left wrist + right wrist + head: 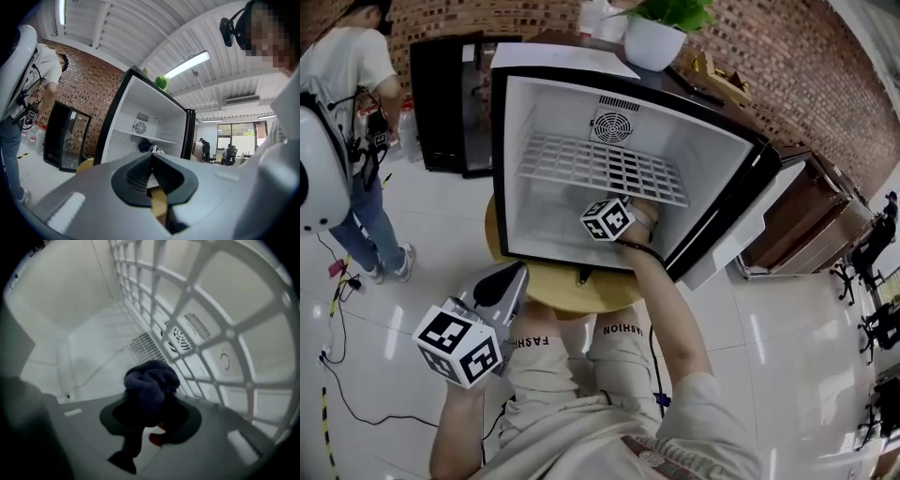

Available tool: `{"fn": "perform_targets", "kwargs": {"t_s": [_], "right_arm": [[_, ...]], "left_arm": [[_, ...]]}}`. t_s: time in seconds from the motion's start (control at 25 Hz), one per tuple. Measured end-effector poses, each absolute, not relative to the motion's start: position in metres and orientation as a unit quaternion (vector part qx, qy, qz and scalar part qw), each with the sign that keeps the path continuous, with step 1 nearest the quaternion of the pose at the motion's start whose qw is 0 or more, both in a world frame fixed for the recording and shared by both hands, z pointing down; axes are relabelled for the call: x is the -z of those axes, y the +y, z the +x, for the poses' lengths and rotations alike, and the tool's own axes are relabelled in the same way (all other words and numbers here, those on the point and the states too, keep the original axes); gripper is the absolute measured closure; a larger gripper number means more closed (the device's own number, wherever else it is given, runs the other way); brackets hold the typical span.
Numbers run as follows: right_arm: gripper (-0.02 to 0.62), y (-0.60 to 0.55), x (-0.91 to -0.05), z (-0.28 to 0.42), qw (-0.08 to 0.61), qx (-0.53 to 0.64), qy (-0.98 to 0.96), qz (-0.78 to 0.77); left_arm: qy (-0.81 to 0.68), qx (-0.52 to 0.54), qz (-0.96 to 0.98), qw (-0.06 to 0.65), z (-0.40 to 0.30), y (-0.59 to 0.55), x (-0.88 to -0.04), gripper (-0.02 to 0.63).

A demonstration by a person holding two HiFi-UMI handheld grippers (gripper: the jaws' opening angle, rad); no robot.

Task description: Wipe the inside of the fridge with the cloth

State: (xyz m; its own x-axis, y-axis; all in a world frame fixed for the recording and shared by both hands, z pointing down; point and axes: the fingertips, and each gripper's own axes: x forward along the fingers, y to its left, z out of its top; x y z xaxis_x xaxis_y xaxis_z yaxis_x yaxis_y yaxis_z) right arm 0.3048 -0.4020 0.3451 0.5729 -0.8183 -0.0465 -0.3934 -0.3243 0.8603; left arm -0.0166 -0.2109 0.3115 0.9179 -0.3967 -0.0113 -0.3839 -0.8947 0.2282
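We hold the left tongs (502, 286) pinched shut and empty, out in front of the fridge (499, 169), beside the round wooden table (572, 292) that carries it. Our right tongs (149, 414) are clamped on the cloth (151, 379), a dark blue, fleecy wad bulging past the tips. It sits inside the fridge, just under the white wire shelf (600, 167). The door (741, 246) is swung wide to the right, leaving the black-framed mouth fully open. Smooth white walls close in on three sides. A round slotted fan vent (609, 127) sits in the back wall above the shelf. We cannot tell whether the cloth touches a wall.
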Motion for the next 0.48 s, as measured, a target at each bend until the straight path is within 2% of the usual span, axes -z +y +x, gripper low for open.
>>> {"fn": "perform_targets", "kwargs": {"t_s": [0.12,0.2,0.48], "right_arm": [[0.476,-0.386,-0.349,0.333,0.430,0.207,-0.362,0.801],[0.477,-0.381,-0.356,0.325,0.435,0.201,-0.379,0.791],[0.474,-0.453,-0.376,0.150,0.466,0.276,-0.549,0.637]], "left_arm": [[-0.196,0.021,0.974,0.109,-0.009,-0.207,-0.315,0.604],[-0.195,0.017,0.976,0.101,-0.006,-0.204,-0.315,0.604],[-0.197,0.014,0.976,0.096,-0.007,-0.204,-0.315,0.604]]}}
